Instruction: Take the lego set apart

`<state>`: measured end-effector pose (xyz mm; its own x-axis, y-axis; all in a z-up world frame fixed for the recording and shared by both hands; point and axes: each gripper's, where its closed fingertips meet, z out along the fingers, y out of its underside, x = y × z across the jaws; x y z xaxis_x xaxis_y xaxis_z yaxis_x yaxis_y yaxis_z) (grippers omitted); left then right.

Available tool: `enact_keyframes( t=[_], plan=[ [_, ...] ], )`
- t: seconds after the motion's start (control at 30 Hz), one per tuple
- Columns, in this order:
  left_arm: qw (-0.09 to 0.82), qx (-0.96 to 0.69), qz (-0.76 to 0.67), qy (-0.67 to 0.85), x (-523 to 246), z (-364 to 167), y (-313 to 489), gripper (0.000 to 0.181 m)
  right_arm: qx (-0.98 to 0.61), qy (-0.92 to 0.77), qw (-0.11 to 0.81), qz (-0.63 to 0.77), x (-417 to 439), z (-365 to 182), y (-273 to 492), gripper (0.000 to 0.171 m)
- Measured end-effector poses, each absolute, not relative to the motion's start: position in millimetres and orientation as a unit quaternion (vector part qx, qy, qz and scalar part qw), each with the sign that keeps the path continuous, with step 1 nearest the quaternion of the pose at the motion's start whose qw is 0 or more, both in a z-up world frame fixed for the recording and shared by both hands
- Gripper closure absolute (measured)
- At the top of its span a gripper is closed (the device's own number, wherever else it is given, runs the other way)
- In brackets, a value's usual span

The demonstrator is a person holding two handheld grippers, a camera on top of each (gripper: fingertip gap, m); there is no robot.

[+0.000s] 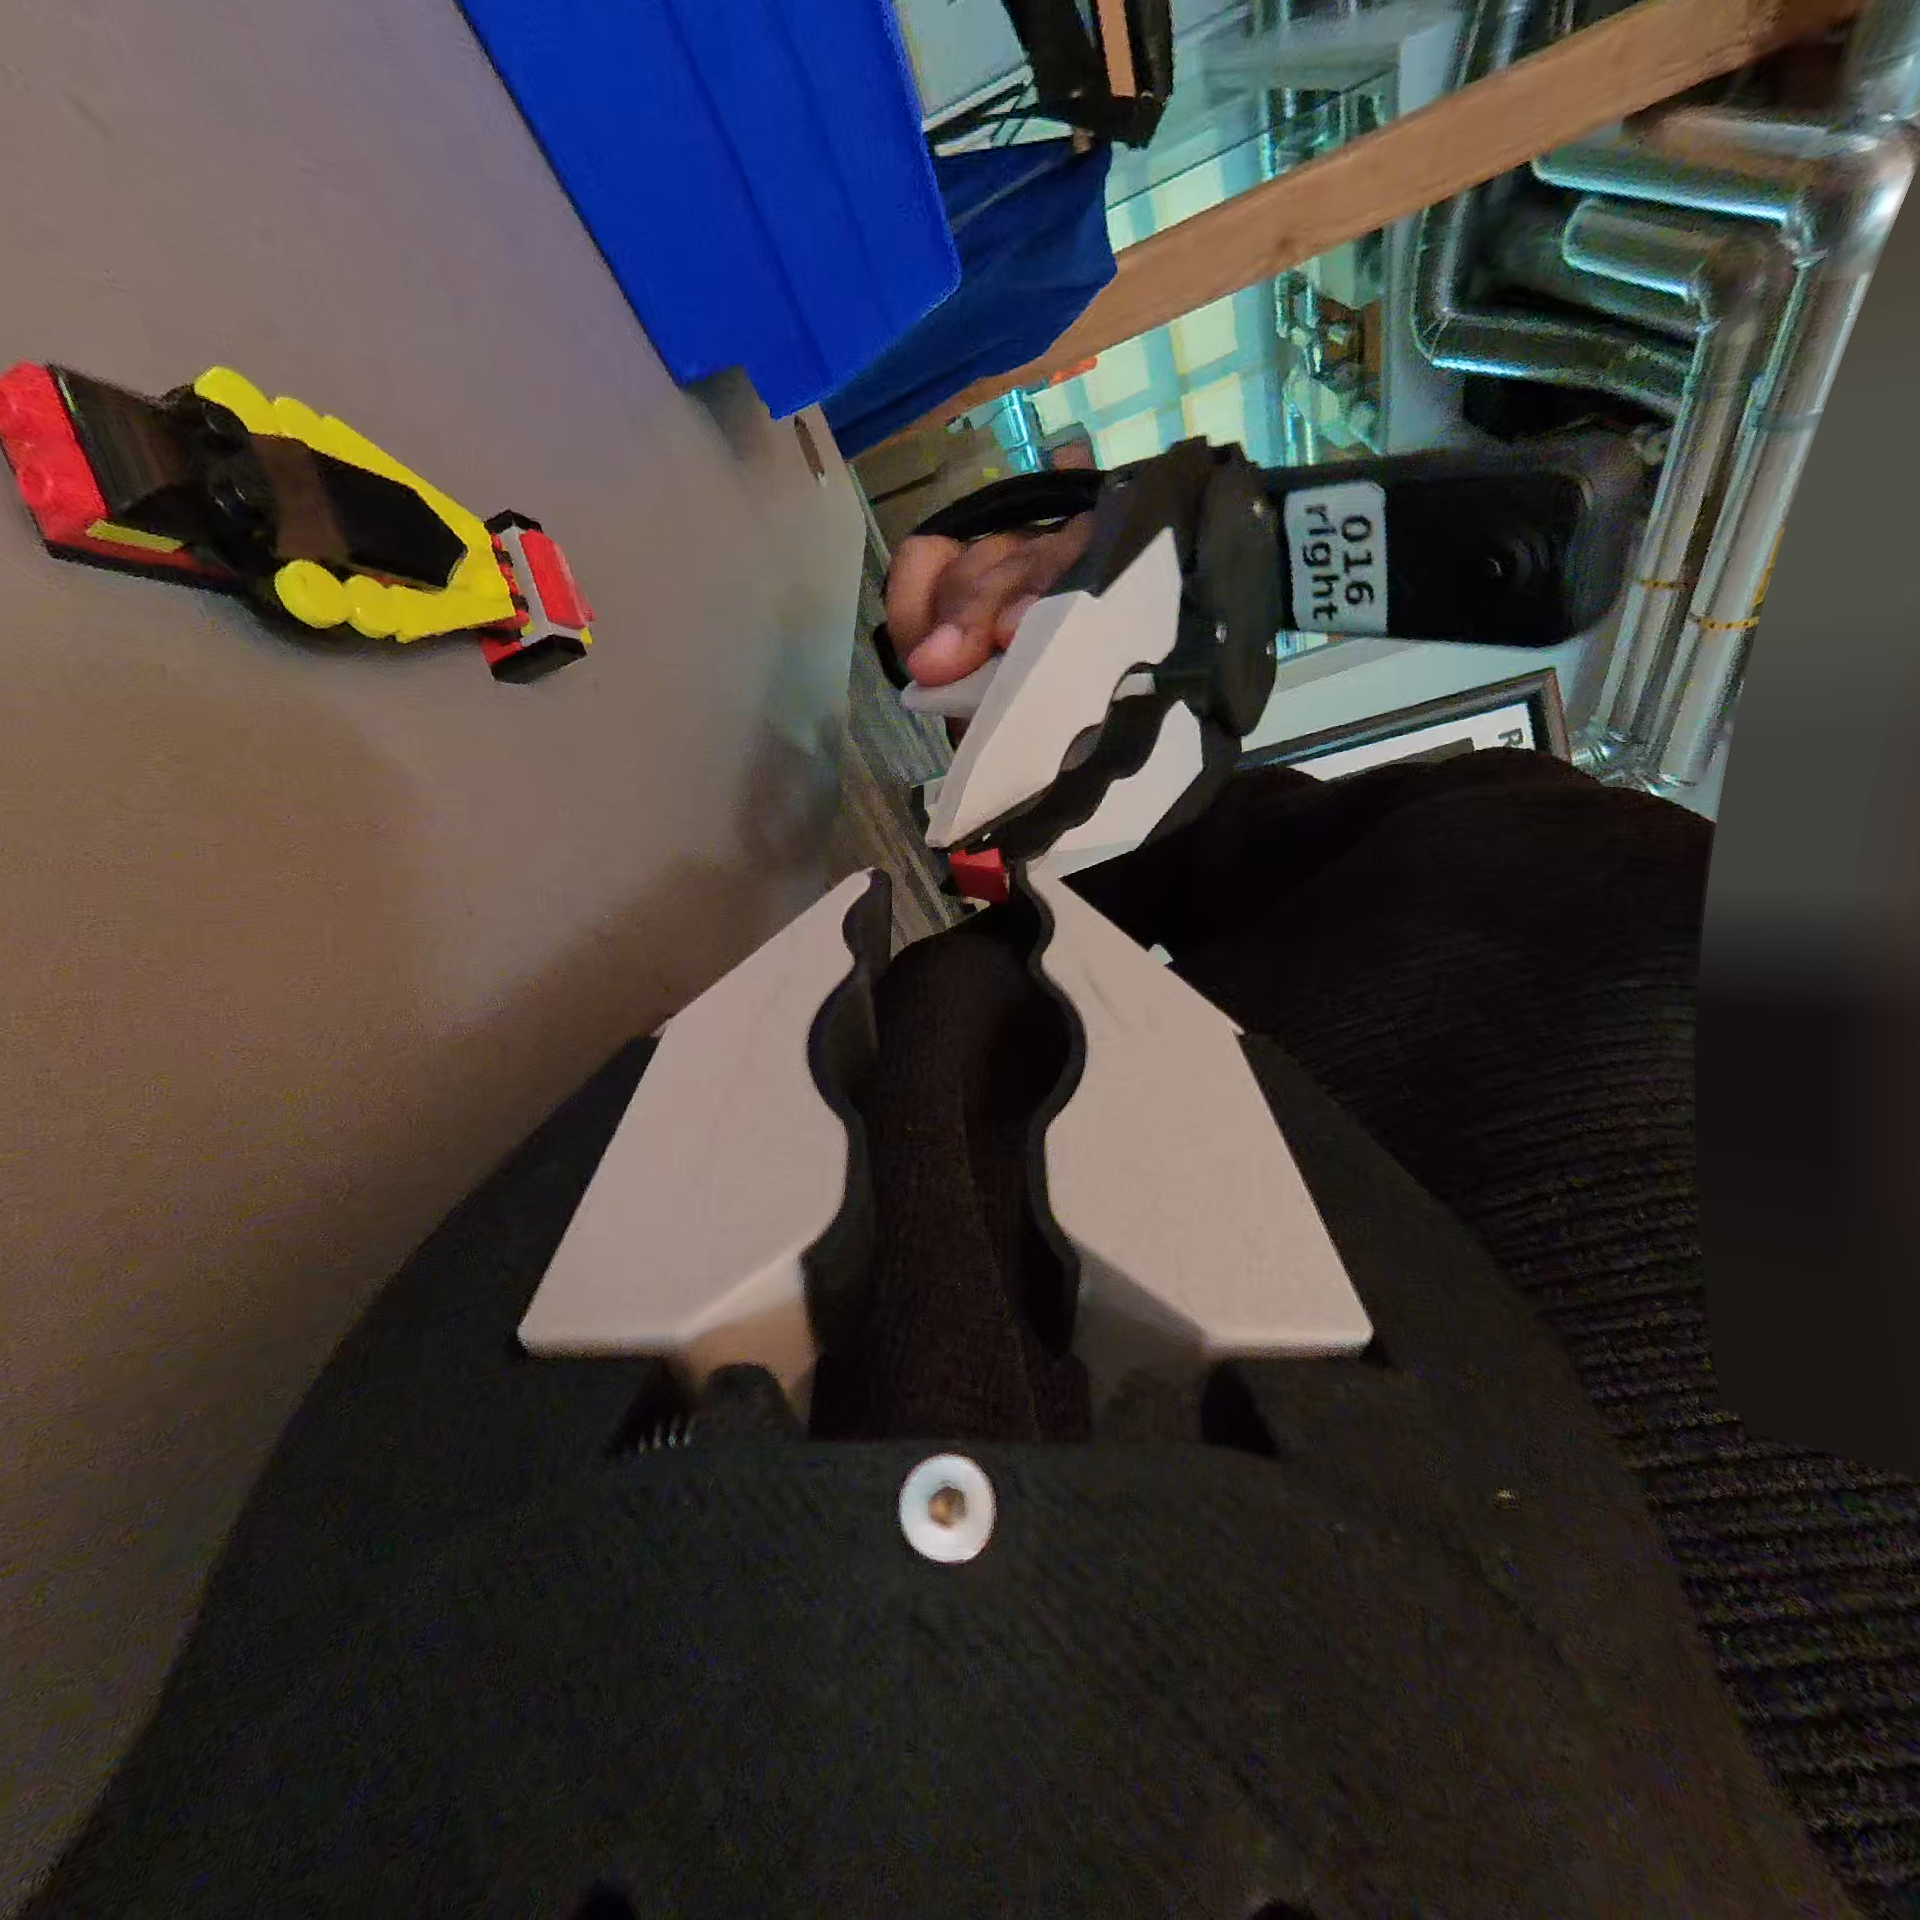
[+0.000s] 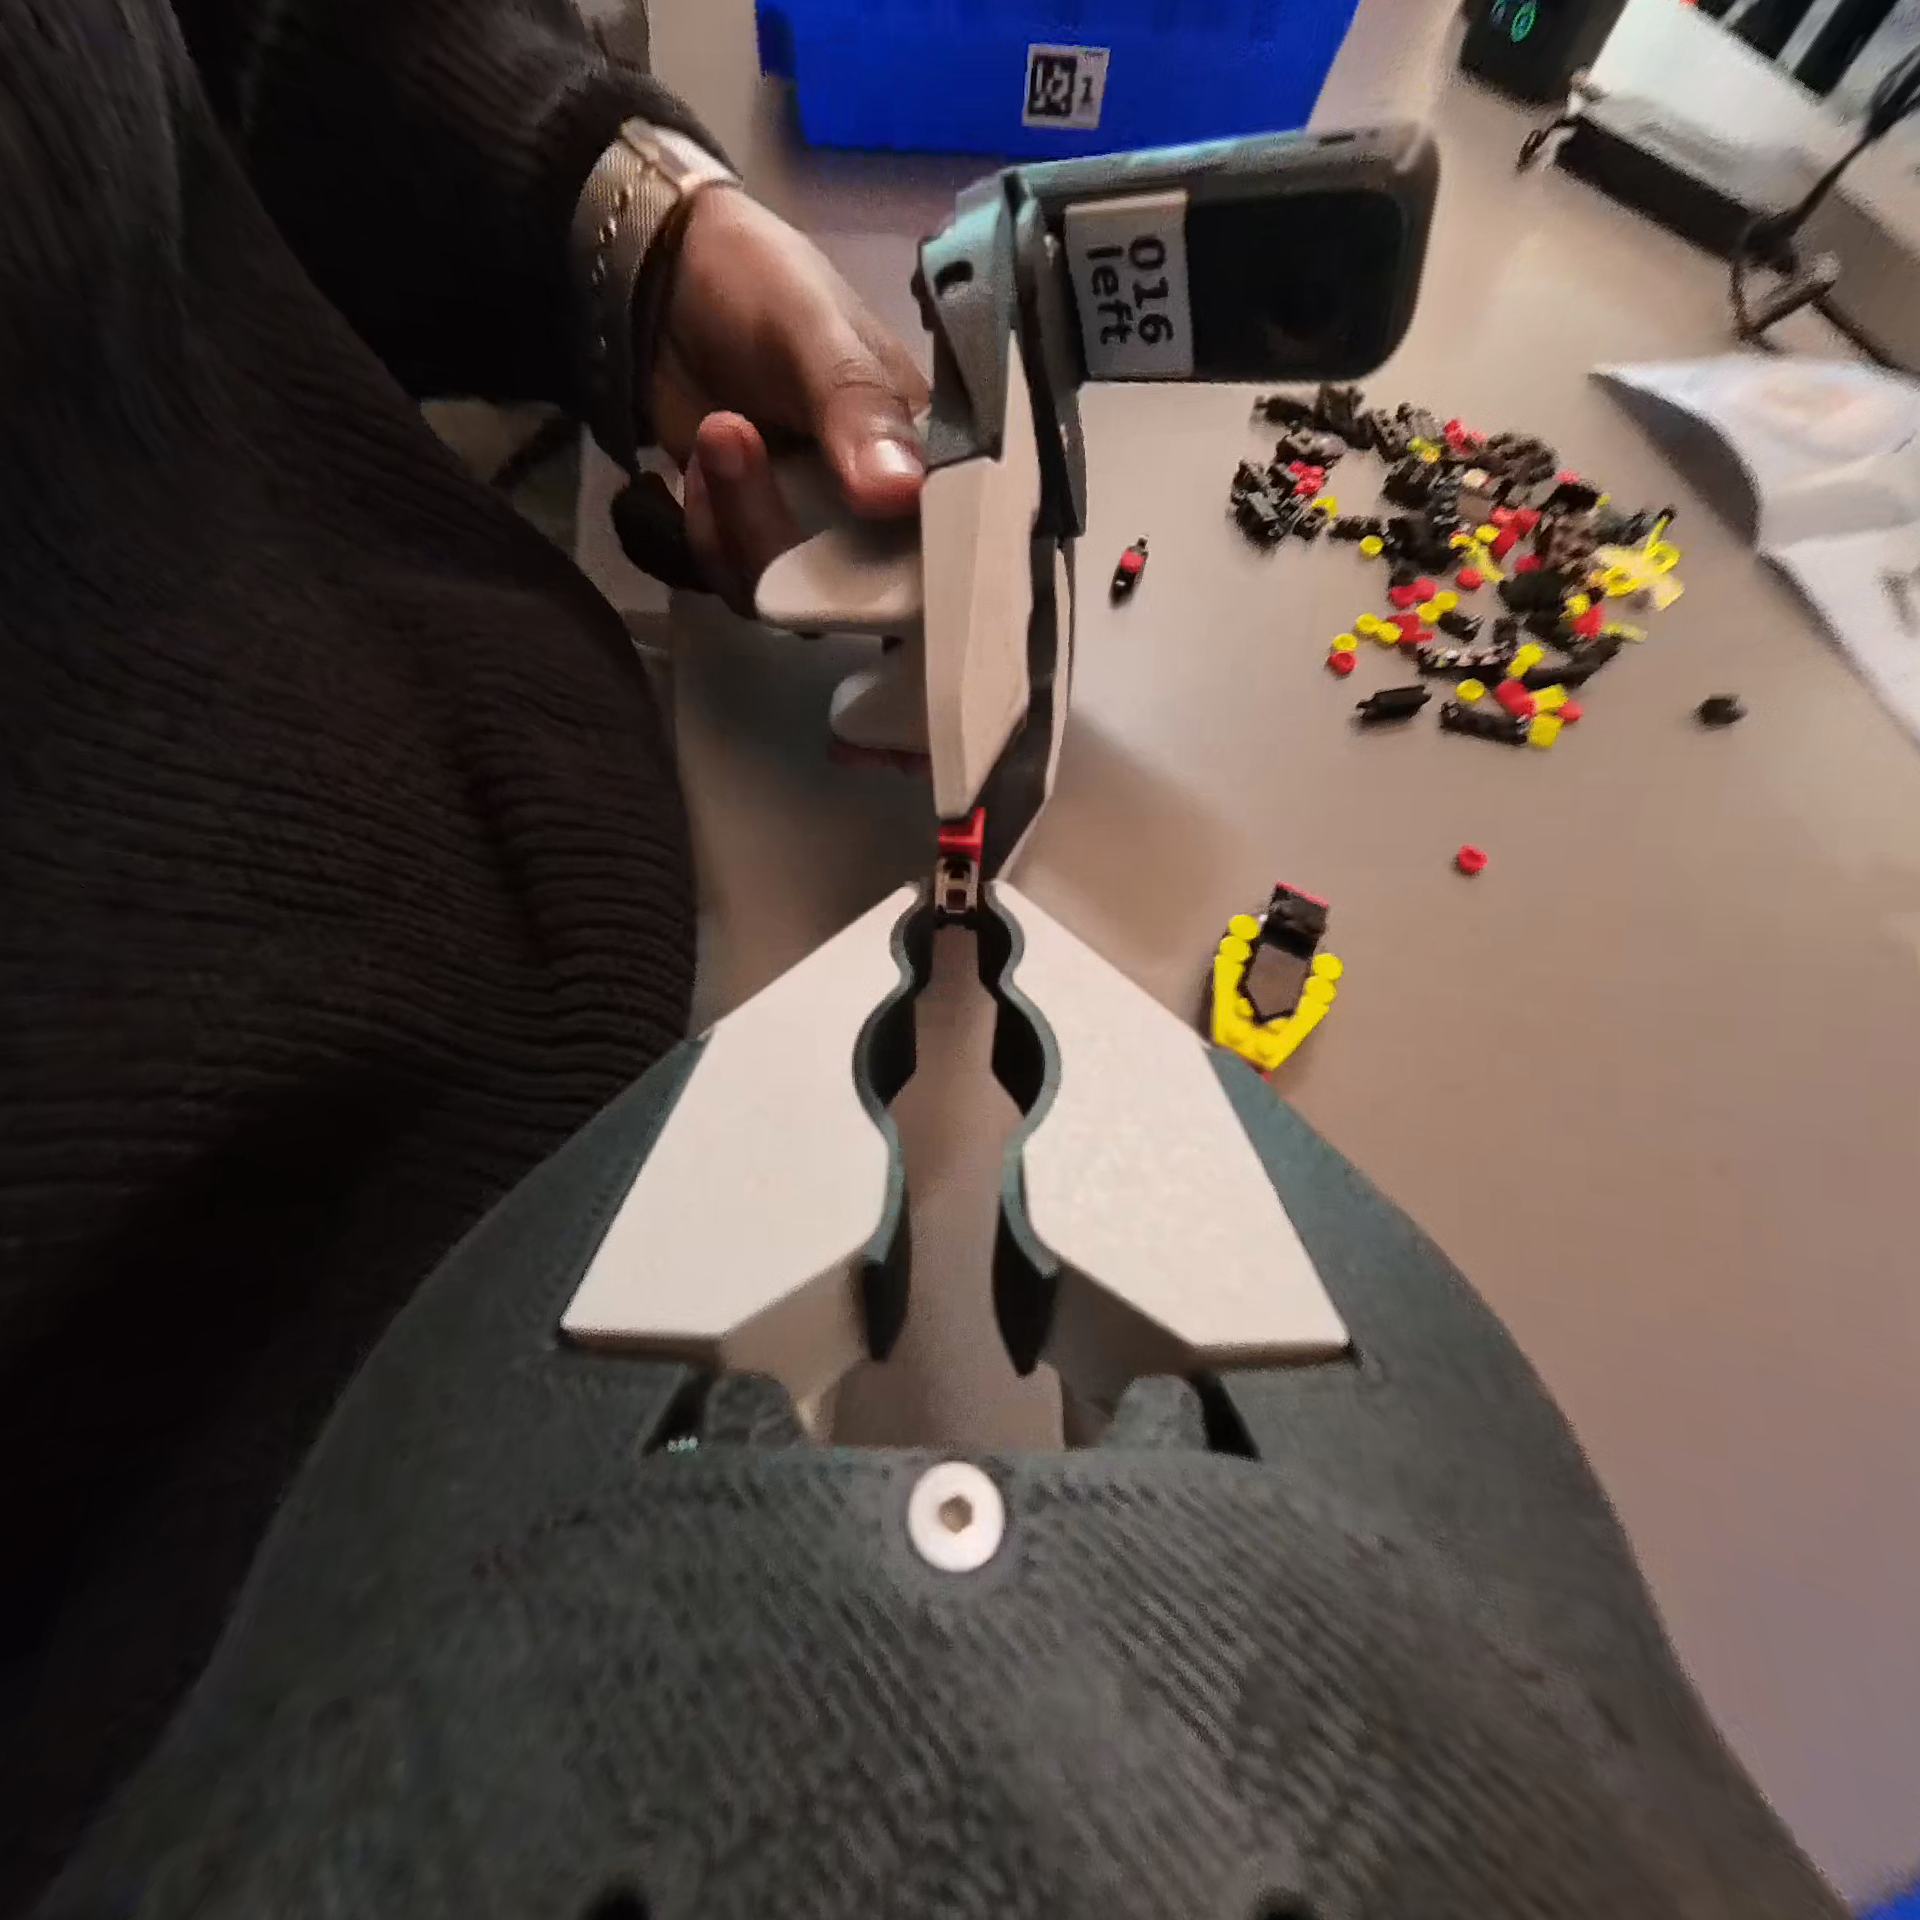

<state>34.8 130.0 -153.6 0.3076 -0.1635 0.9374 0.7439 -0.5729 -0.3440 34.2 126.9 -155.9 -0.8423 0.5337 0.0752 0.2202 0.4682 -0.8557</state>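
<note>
Both grippers meet tip to tip above the table on one small lego piece. My left gripper (image 1: 954,888) is shut on its red end (image 1: 980,871). My right gripper (image 2: 954,896) is shut on its dark grey end (image 2: 951,888); the red end (image 2: 963,831) sticks out beyond it. The right gripper also shows in the left wrist view (image 1: 966,836), and the left gripper in the right wrist view (image 2: 966,816). The rest of the lego set, a yellow, black and red vehicle (image 1: 291,520), lies on the grey table (image 1: 312,935), also seen in the right wrist view (image 2: 1273,987).
A pile of loose black, red and yellow lego pieces (image 2: 1455,582) lies at the far right of the table, with a stray red stud (image 2: 1469,859) and a black piece (image 2: 1720,710) nearby. A blue bin (image 2: 1039,62) stands at the back. Paper sheets (image 2: 1818,468) lie at the right edge. My left and right fingertips are right by each other. Both grippers' tips are roughly 20 centimetres from the stray red stud (image 2: 1469,859).
</note>
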Motion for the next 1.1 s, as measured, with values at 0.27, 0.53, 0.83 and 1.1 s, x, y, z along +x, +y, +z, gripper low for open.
enact_keyframes(
  t=[0.27,0.53,0.83,1.1],
  plan=[
    [0.405,-0.703,-0.550,-0.200,42,-155,130,0.175,-0.158,-0.869,0.259,0.390,34,-162,125,0.164],
    [0.419,-0.670,-0.579,-0.201,41,-141,131,0.175,-0.149,-0.854,0.297,0.401,33,-147,126,0.164],
    [0.410,-0.607,-0.648,-0.207,44,-124,128,0.175,-0.162,-0.823,0.266,0.475,38,-128,123,0.164],
    [0.407,-0.568,-0.686,-0.202,46,-112,126,0.175,-0.180,-0.794,0.232,0.532,40,-113,120,0.165]
  ],
)
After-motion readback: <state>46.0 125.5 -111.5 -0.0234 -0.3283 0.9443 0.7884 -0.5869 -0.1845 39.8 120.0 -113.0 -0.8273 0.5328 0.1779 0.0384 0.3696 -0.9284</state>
